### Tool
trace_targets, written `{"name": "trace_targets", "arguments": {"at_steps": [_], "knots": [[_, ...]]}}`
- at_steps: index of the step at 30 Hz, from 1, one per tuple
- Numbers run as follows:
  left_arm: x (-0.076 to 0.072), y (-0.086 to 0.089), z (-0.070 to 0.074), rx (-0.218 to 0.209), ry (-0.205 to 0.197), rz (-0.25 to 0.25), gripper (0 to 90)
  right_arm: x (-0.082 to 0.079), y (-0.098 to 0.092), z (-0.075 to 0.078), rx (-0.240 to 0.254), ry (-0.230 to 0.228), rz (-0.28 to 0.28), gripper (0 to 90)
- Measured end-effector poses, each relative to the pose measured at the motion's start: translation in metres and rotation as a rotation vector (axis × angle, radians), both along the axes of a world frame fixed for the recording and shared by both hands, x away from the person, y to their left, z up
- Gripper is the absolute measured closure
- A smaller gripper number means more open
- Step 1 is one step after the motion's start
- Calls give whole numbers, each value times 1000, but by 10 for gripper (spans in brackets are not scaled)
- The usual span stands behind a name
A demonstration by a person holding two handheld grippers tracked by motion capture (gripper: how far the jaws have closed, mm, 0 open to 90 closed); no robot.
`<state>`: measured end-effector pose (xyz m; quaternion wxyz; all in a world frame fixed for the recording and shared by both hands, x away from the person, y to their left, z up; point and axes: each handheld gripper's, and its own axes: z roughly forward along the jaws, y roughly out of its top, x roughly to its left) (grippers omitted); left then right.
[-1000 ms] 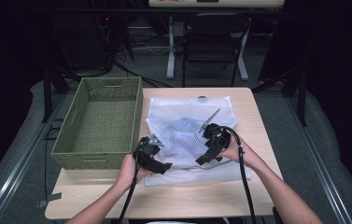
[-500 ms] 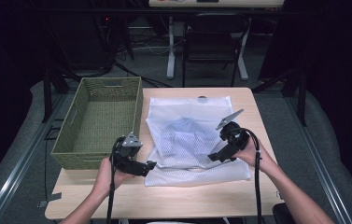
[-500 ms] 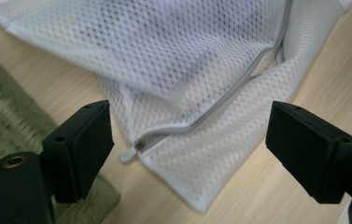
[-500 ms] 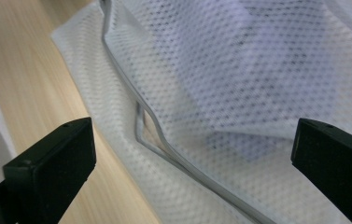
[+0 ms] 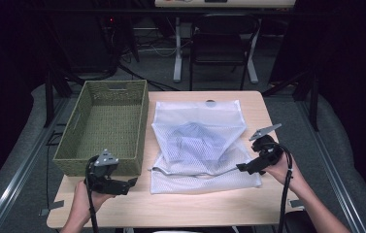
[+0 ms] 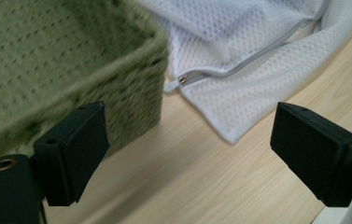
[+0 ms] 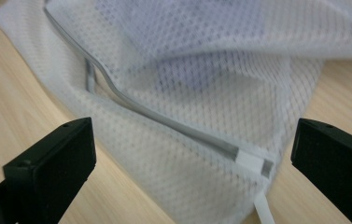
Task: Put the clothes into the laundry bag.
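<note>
A white mesh laundry bag (image 5: 197, 141) lies flat on the wooden table, with a bluish garment (image 5: 190, 138) inside it. Its grey zipper (image 5: 190, 171) runs along the near edge. My left gripper (image 5: 133, 183) hovers by the near right corner of the green woven basket (image 5: 74, 165), left of the bag. Its jaws have just been opening and stand open with nothing between them (image 6: 190, 149). The zipper pull (image 6: 182, 80) lies ahead of them. My right gripper (image 5: 241, 167) is open at the bag's near right corner, its jaws straddling the zipper end (image 7: 253, 163) without touching it.
The basket is empty and takes up the table's left side. Bare tabletop (image 5: 209, 206) runs along the near edge. A black chair (image 5: 219, 43) and desk legs stand beyond the far edge. Cables trail from both grippers toward me.
Both grippers have drawn apart from the middle of the bag's near edge: the left one went left toward the basket corner, the right one went right to the bag's corner. The bag lies flatter.
</note>
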<state>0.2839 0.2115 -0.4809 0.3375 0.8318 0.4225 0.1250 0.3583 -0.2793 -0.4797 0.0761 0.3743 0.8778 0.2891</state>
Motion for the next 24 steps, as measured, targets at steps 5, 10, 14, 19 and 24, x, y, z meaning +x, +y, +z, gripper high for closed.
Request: {"name": "trace_targets", "arguments": {"at_steps": [5,10,14,19,24], "knots": [[-8,20,-11,6,20,71,81,-6,-17,-10,14,6,-60,0],[-12,37,-21,2,35,138,53,-15,-37,-24,16,-13,-156,0],[-14,47,-28,18,64,191,29,-18,-47,-29,53,8,-207,0],[-15,54,-34,33,78,240,9,-19,-54,-41,44,34,-260,0],[-14,59,-39,32,110,254,1,-19,-51,-50,-34,46,-272,0]]}}
